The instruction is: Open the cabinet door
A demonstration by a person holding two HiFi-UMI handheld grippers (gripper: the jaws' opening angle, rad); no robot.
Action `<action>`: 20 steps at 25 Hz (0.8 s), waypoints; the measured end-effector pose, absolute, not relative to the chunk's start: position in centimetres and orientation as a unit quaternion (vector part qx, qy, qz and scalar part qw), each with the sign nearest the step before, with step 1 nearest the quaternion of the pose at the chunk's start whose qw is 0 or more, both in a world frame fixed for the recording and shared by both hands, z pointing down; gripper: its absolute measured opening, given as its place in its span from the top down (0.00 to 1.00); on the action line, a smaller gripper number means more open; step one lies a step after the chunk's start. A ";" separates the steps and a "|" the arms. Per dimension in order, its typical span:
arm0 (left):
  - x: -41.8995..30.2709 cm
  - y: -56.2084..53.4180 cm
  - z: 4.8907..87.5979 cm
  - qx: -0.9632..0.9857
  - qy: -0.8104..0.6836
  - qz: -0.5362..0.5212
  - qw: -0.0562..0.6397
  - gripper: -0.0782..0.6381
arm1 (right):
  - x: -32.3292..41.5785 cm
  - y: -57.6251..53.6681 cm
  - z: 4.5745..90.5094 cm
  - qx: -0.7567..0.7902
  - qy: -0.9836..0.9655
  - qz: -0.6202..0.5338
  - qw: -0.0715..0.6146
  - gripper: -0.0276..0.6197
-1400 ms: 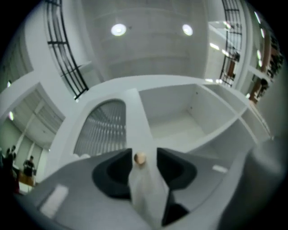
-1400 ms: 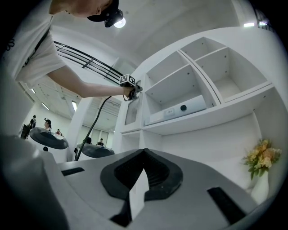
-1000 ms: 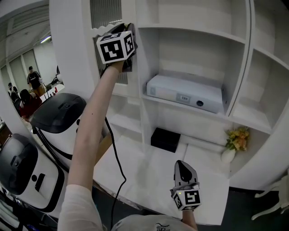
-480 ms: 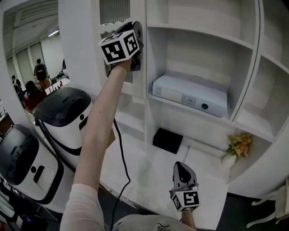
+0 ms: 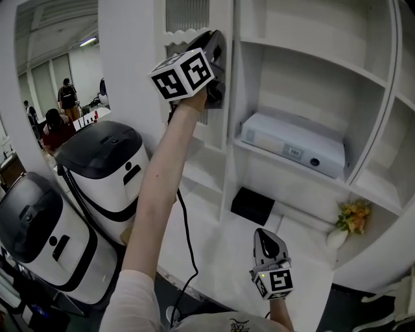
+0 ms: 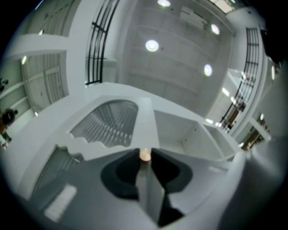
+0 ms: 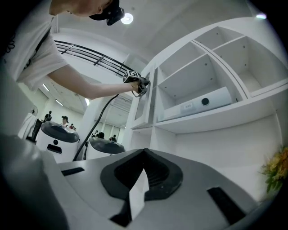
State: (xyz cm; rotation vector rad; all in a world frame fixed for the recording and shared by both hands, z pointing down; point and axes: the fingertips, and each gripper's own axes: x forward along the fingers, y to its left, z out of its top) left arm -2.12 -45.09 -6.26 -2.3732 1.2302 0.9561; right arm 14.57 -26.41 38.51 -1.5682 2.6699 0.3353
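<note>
The shelf unit (image 5: 228, 162) rises from the back of the bench (image 5: 214, 253). The cabinet door (image 5: 187, 16) sits at its upper left. The left claw (image 5: 218, 45) is at the door's right edge; its jaws have just been closing and sit on the knob (image 6: 144, 155). Right of the door, a box (image 5: 295, 146) lies on the middle shelf. Below it, a smaller box (image 5: 253, 205) lies on the bench, with a vase (image 5: 337, 238) well to its right. The right claw (image 5: 262, 235) hangs low over the bench's front. Two machines (image 5: 107, 168) stand left of the bench, one before the other.
</note>
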 end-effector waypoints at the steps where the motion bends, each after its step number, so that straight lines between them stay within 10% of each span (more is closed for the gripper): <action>1: -2.5 -44.7 -6.3 -0.832 0.411 0.343 0.144 0.78 | 13.4 -26.5 38.3 -0.500 0.858 0.112 0.013 0.96; 20: -5.8 -40.7 -6.2 -0.892 0.240 0.361 0.131 0.78 | -3.4 -26.9 34.9 -0.571 0.809 0.141 0.023 0.96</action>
